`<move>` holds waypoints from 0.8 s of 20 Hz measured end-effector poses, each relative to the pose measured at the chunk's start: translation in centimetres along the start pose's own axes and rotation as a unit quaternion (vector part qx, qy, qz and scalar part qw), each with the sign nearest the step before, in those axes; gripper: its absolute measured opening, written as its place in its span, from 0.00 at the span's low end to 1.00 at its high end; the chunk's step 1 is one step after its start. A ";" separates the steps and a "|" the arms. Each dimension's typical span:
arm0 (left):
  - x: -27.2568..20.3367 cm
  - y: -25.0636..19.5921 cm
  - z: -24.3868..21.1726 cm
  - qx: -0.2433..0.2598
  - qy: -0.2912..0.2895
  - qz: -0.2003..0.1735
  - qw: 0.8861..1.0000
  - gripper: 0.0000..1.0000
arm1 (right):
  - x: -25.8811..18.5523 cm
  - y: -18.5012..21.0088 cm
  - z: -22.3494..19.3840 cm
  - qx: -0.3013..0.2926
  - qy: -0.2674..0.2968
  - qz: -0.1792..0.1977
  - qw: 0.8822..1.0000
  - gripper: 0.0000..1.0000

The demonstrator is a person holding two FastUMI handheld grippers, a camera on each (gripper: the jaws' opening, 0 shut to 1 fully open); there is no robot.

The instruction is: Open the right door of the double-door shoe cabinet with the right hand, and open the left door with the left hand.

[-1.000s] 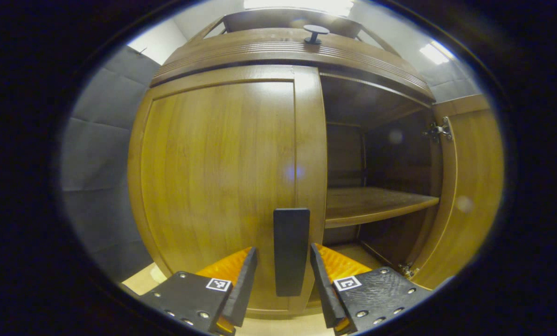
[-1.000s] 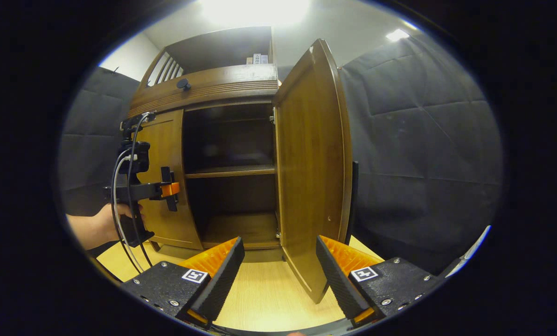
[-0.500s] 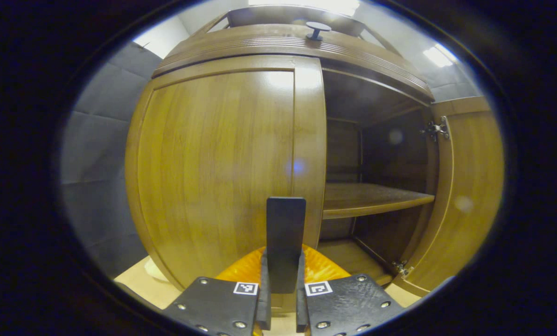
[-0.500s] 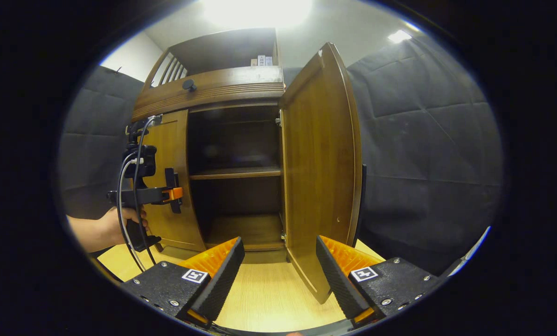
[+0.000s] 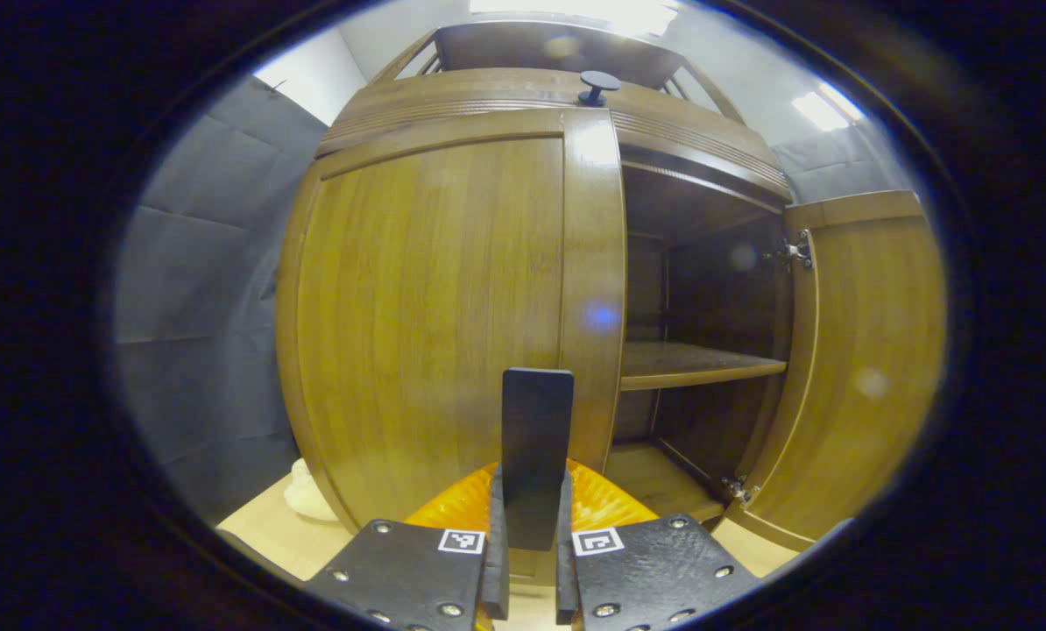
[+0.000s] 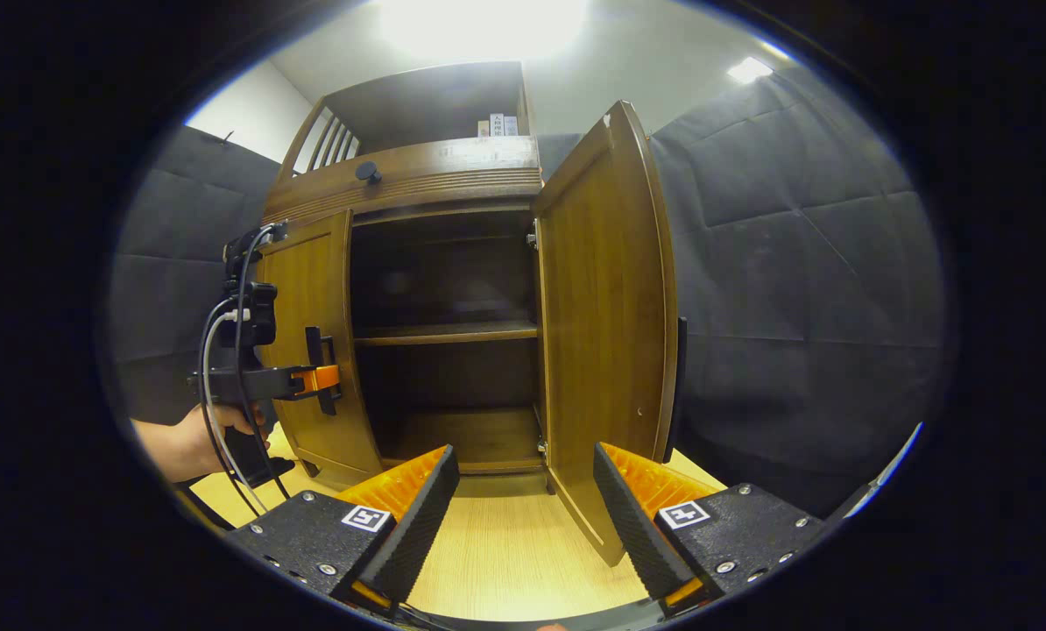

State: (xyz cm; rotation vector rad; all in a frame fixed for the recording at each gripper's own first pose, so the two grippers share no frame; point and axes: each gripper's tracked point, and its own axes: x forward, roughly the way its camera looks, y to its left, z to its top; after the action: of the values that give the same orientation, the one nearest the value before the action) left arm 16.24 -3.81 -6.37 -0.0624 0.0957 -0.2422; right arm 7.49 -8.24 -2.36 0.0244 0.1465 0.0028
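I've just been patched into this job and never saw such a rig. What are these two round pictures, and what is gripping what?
Each picture comes from a camera riding on a hand-held two-finger gripper, looking along its fingers. In the left gripper view, the left gripper is shut on the dark handle of the left door. In the right gripper view, the right gripper is open and holds nothing; the right door stands wide open, showing a bare shelf. There a hand holds the left gripper at the left door. The cabinet stands on a light wooden surface.

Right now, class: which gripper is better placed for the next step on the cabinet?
Left. The left gripper is shut on the left door's handle, ready to pull. The right gripper hangs open, apart from the already open right door.
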 end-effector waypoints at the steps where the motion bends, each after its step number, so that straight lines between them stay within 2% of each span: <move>1: 0.1 0.0 0.0 -0.001 0.000 -0.001 1.000 0.22 | 0.0 0.0 0.1 0.000 0.000 0.001 1.000 0.95; 2: -0.1 0.0 0.1 -0.001 0.001 -0.001 1.000 0.17 | -0.1 0.1 0.1 0.001 0.000 0.003 1.000 0.95; 3: -0.1 0.0 0.2 -0.002 0.002 -0.002 1.000 0.22 | -0.1 0.2 0.2 0.002 -0.001 0.006 1.000 0.95; 11: -0.3 0.1 0.1 -0.009 0.003 0.008 1.000 0.26 | -0.3 0.5 0.2 -0.006 -0.004 0.028 1.000 0.95; 16: -0.2 0.3 0.2 -0.008 0.001 0.022 1.000 0.18 | -0.4 0.8 0.1 -0.010 -0.007 0.043 0.999 0.95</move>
State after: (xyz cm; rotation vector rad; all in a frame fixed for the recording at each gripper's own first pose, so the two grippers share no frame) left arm 16.19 -3.43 -6.20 -0.0759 0.1007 -0.1983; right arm 7.07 -7.45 -2.12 0.0110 0.1317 0.0907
